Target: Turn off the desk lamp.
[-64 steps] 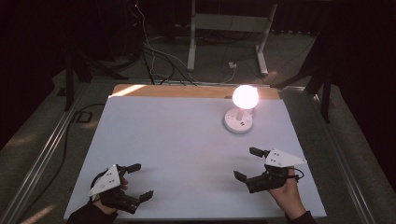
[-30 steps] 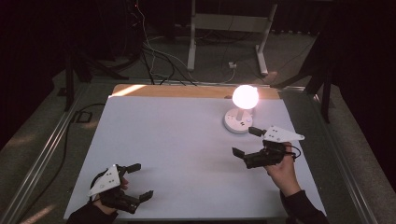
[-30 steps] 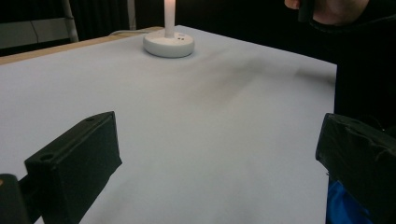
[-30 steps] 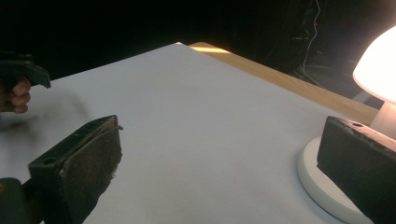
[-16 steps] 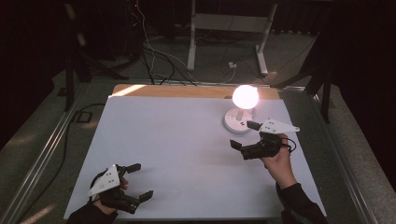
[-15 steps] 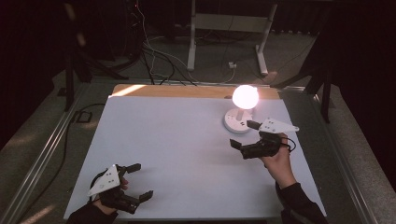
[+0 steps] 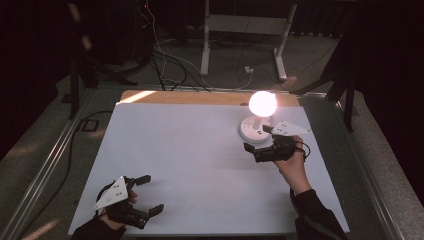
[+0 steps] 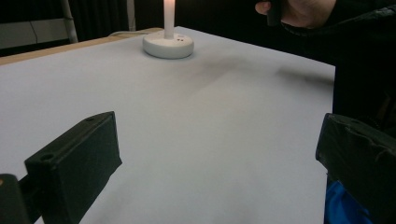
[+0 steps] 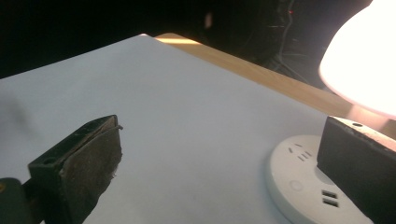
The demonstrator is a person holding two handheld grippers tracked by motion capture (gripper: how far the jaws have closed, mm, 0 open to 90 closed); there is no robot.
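A small lamp stands at the back right of the white table (image 7: 200,150), its round bulb (image 7: 262,103) glowing above a white disc base (image 7: 251,131) with sockets. My right gripper (image 7: 258,138) is open just in front of that base, jaws pointing left. In the right gripper view the right gripper (image 9: 219,140) has one jaw against the lamp base (image 9: 299,186), under the bright bulb (image 9: 364,60). My left gripper (image 7: 151,193) rests open near the table's front left corner, nothing between its jaws. From the left gripper (image 8: 217,135) the lamp base (image 8: 168,44) is far off.
A bare wooden strip (image 7: 200,97) runs along the table's far edge. Cables (image 7: 165,65) and a metal stand (image 7: 240,30) lie on the floor beyond. The person's right hand and dark sleeve (image 8: 327,28) cross the top right of the left gripper view.
The right gripper has moved away from the front edge up to the lamp base, staying open. The left gripper has not moved.
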